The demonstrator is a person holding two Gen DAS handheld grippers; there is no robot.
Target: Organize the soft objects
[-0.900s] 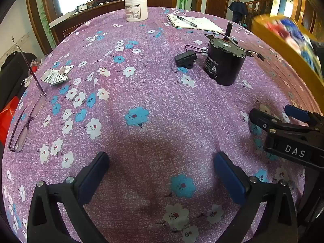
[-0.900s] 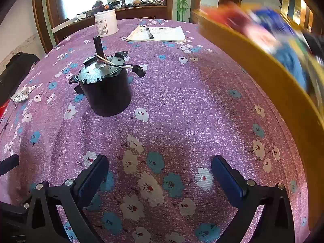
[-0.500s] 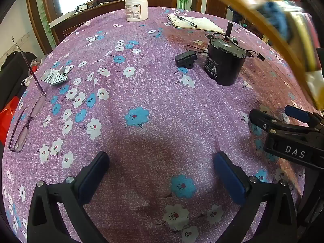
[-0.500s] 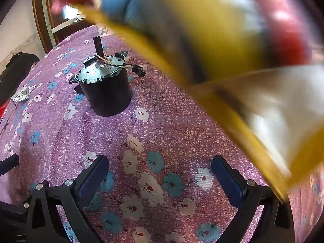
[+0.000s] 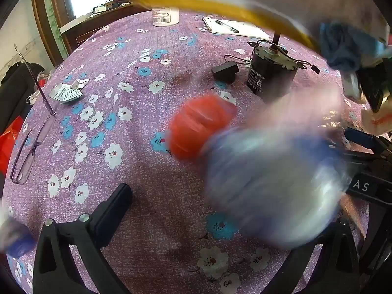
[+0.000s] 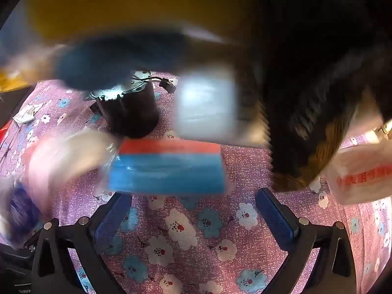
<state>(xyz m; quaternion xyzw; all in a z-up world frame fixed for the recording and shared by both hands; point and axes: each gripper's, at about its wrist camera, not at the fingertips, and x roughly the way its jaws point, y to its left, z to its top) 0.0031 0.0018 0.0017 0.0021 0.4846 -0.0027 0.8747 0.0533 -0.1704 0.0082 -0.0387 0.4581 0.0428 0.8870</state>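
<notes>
A yellow basin (image 5: 220, 5) is tipped over the table and soft things are falling out, all blurred. In the left wrist view a red soft object (image 5: 196, 127) and a blue-white bundle (image 5: 272, 183) drop in front of my left gripper (image 5: 203, 203), which is open and empty. In the right wrist view the basin (image 6: 137, 7) fills the top; a blue and red pack (image 6: 169, 166), a white packet (image 6: 205, 105), a dark furry thing (image 6: 318, 122) and a white bag with red print (image 6: 360, 176) fall before my open, empty right gripper (image 6: 193, 210).
The table has a purple flowered cloth (image 5: 137, 112). A black motor (image 5: 269, 73) with wires and a small black box (image 5: 224, 71) stand at the back right. Glasses (image 5: 31, 147) and a blister pack (image 5: 66, 93) lie left. A white jar (image 5: 165, 16) and a notepad (image 5: 230, 27) are far back.
The yellow basin swung in from the right and tipped over the table. Soft objects now spill out onto the cloth. Both grippers have stayed still and open.
</notes>
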